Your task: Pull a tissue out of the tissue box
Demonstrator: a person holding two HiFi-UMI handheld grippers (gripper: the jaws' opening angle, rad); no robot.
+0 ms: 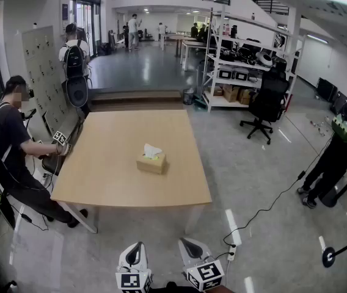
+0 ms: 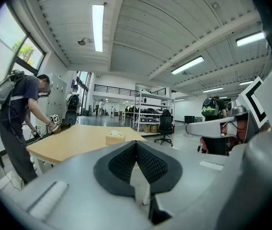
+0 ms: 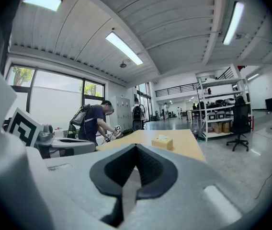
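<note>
A tan tissue box (image 1: 151, 163) stands near the middle of the wooden table (image 1: 112, 182), with a white tissue (image 1: 152, 151) sticking up from its top. My two grippers are low at the near edge of the head view, well short of the table. The left gripper (image 1: 138, 246) and the right gripper (image 1: 187, 243) both point toward the table, shut and empty. The left gripper view shows its dark pads (image 2: 148, 163) meeting, with the box (image 2: 115, 138) far ahead. In the right gripper view the pads (image 3: 149, 166) are also together, and the box (image 3: 162, 143) lies far off.
A person (image 1: 11, 145) leans over the table's left edge with a marker-cube gripper (image 1: 59, 138). Another person (image 1: 338, 154) stands at the right. A black office chair (image 1: 264, 105) and metal shelves (image 1: 241, 60) stand behind the table. A cable (image 1: 265, 206) runs across the floor.
</note>
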